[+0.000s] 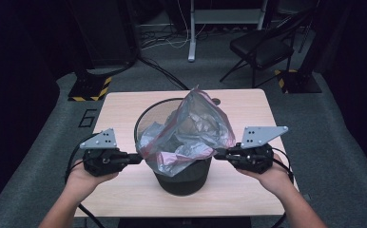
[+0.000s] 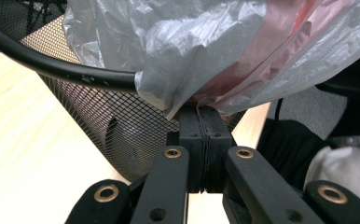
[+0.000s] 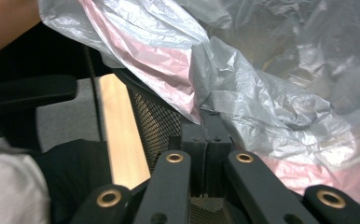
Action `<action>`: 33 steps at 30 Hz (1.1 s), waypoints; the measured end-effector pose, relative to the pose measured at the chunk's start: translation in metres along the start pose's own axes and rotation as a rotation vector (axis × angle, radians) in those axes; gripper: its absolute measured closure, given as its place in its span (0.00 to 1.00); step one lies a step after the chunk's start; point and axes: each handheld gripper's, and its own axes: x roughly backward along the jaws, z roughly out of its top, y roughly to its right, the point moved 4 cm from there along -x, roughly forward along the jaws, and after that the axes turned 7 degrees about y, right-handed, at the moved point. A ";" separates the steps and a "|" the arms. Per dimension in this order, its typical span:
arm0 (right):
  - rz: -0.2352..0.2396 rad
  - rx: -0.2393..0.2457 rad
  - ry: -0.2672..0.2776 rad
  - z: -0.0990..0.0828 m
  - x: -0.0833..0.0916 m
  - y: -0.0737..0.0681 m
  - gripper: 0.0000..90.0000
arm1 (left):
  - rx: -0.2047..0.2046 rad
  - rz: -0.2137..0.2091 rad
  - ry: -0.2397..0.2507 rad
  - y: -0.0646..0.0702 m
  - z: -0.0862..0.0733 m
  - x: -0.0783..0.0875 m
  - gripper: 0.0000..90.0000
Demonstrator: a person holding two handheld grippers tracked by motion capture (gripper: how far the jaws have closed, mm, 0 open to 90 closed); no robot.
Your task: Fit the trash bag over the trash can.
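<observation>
Both grippers' jaws clamp the plastic bag [image 1: 191, 130] over the mesh bin [image 1: 184, 178] on the table [image 1: 124, 190].

Crinkled glossy plastic bag [image 1: 191, 130], black wire-mesh bin [image 1: 184, 178]

Our forearms are bare, no sleeves. Each black gripper, left [image 1: 136, 158] and right [image 1: 219, 154], carries a grey, hole-dotted triangular plate at twelve o'clock. Brass-ringed screws stud the linkages; black cables trail toward six o'clock.

From above we look down on the table [image 1: 124, 190]; each gripper camera sits close against the bag [image 1: 191, 128], which all views share.
</observation>
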 end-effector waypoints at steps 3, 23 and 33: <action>-0.004 -0.030 0.008 -0.002 -0.002 0.007 0.99 | 0.035 -0.004 0.016 -0.009 0.001 -0.008 0.99; -0.073 -0.025 -0.118 -0.036 -0.004 0.022 0.99 | 0.094 0.060 -0.054 -0.035 -0.029 -0.011 1.00; -0.097 -0.025 -0.121 -0.039 -0.001 0.023 0.99 | 0.061 0.028 -0.030 -0.009 -0.007 0.020 0.75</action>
